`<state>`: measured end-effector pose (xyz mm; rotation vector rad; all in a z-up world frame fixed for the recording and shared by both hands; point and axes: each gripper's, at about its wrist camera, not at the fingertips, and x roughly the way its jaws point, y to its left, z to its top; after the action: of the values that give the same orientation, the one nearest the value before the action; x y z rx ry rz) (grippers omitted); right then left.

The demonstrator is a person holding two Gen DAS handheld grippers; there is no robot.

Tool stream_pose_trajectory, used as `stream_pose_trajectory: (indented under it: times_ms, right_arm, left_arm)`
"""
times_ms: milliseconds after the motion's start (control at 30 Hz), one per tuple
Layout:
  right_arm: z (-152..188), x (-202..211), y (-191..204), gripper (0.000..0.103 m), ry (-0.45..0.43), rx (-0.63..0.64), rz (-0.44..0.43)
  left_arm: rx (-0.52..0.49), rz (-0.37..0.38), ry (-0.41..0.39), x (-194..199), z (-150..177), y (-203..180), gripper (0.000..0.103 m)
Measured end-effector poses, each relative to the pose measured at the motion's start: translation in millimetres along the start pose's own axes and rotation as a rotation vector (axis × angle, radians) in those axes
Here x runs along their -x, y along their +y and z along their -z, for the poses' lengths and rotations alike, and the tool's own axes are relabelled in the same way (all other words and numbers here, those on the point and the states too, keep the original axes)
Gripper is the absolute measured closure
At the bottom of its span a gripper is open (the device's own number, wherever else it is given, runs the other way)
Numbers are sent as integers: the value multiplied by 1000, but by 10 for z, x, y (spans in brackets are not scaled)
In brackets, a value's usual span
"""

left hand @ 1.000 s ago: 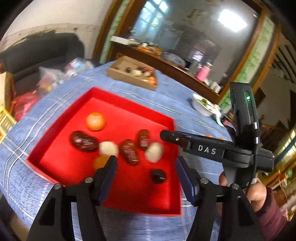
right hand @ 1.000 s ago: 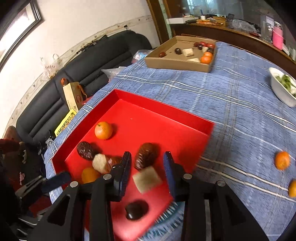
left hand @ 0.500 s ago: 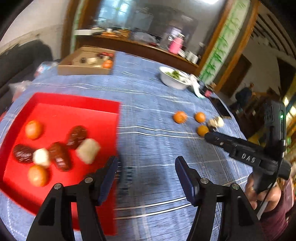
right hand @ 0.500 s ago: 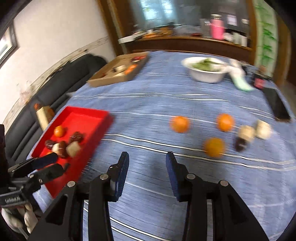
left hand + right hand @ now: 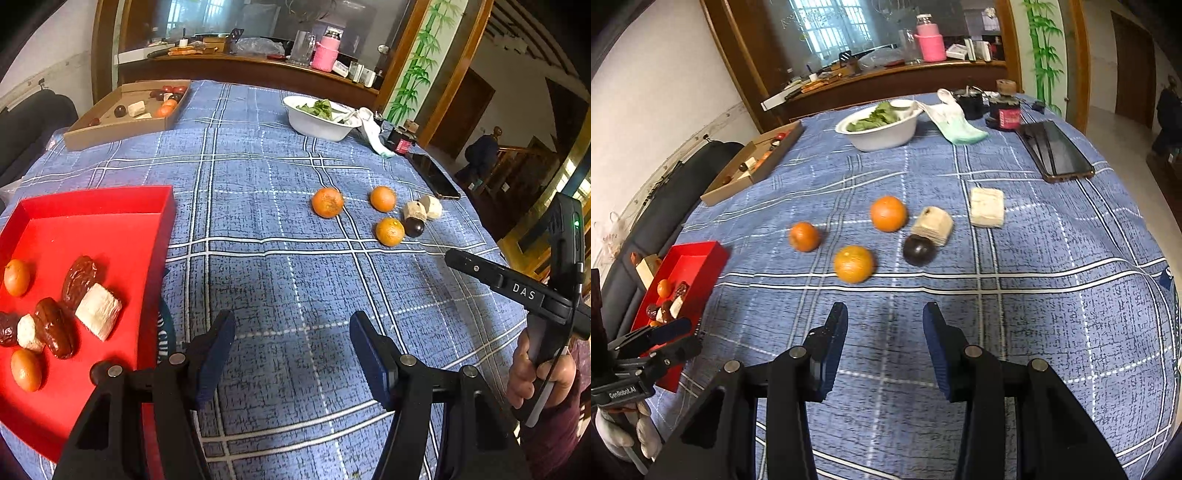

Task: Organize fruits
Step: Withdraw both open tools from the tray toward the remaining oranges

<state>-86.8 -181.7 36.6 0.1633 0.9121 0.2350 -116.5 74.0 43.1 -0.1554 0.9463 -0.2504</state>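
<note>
My tools [image 5: 885,341] wear dark blue pads on black arms; the surface cloth [image 5: 1034,314] is mottled blue crossed by white plaid lines; three oranges [image 5: 853,264] are bright orange, the tray [image 5: 110,229] red, the bowl [image 5: 882,134] white

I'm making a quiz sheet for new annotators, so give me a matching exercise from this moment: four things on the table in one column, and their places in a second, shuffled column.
Things
1. wrinkled dark red date
2. round dark plum
3. green leafy vegetables
4. black smartphone

Places
A. in the white bowl
B. on the blue checked tablecloth, touching a beige cut block
C. in the red square tray
D. flat on the cloth near the table's far right edge

Pairs: 1-C, 2-B, 3-A, 4-D
</note>
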Motion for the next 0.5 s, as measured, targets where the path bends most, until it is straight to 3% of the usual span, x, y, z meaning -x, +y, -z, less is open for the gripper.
stream_pose_trajectory:
  times_ms: [267, 500]
  right_arm:
    - [-300, -1, -152, 62, -47, -41, -57]
    - [-356, -413, 112, 62, 12, 3, -153]
  left_arm:
    - [73, -51, -63, 179, -58, 246, 36]
    - [151, -57, -58, 89, -237, 413, 36]
